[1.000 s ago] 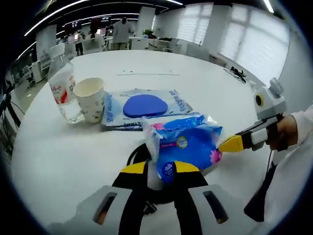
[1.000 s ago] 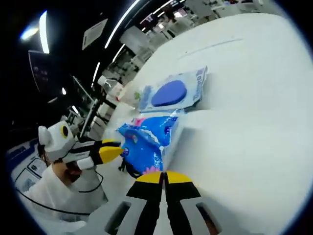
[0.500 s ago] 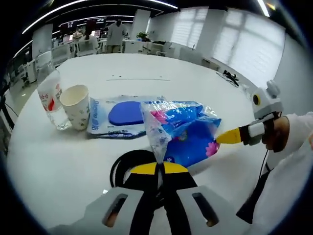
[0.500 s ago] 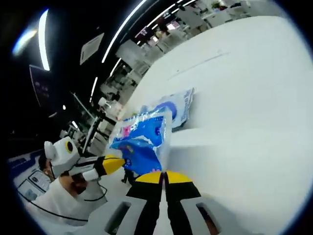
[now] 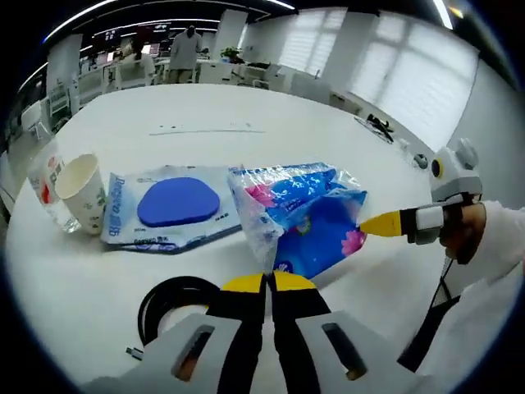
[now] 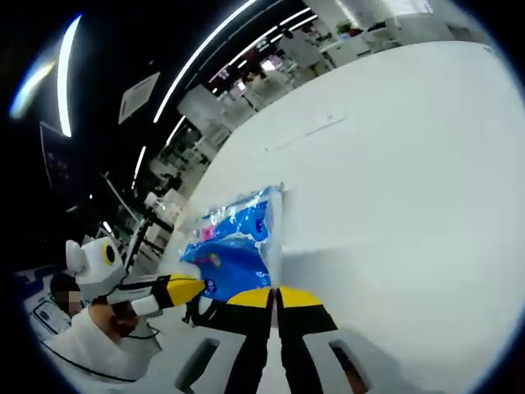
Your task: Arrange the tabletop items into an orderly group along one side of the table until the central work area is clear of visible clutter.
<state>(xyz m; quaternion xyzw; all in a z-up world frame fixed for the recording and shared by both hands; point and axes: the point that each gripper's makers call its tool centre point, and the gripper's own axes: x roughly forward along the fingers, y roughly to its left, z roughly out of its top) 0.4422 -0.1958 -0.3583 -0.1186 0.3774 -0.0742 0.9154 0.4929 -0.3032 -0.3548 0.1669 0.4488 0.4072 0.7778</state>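
Here, left to right in the left gripper view first:

Bottle: a clear plastic water bottle [image 5: 45,185] with a red and white label stands at the far left edge of the white bench [image 5: 205,111], partly cut by the view's edge.

Cup: a paper cup [image 5: 84,191] stands upright just beside the bottle, touching or nearly touching it.

Wipes pack: a flat wet-wipes pack [image 5: 164,207] with a blue oval lid lies on the bench just right of the cup.

Cable: a coil of black cable [image 5: 168,300] lies on the bench near the bottom, in front of the wipes pack.

Left tool: the left tool [image 5: 265,283] has its yellow-tipped jaws pressed together on the lower edge of the wrapper of the tissue pack.

Tissue pack: the blue tissue pack [image 5: 303,217] with pink flowers is held up between the two tools, tilted, its clear wrapper bunched at the left end; whether any of it touches the bench I cannot tell.

Right tool, as seen here: its yellow tip [image 5: 381,223] meets the right end of the tissue pack, with a hand [image 5: 459,234] in a white sleeve behind it.

Right gripper view, left to right:

Left tool: it comes in from the left [image 6: 187,287], its yellow tip at the pack's lower left corner.

Tissue pack: it [image 6: 234,242] stands up from the right tool's tips over the bench [image 6: 394,164].

Right tool: the right tool [image 6: 273,297] has its jaws closed, with the pack's wrapper edge rising from between them.
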